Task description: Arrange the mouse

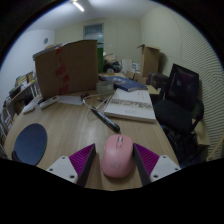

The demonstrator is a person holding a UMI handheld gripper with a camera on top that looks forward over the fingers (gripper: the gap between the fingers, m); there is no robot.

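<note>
A pink computer mouse (pixel 118 155) sits between my two fingers, and the pink pads press its sides. My gripper (pixel 115 152) is shut on it, over the wooden table (pixel 75 125). A dark blue round mouse pad (pixel 30 143) lies on the table to the left, apart from the mouse. The near end of the mouse is hidden below the fingers.
A dark stapler-like object (pixel 105 119) lies just beyond the mouse. An open book (pixel 131 104) lies further on, to the right. A large cardboard box (pixel 66 68) stands at the back left. A black office chair (pixel 178 100) stands at the table's right side.
</note>
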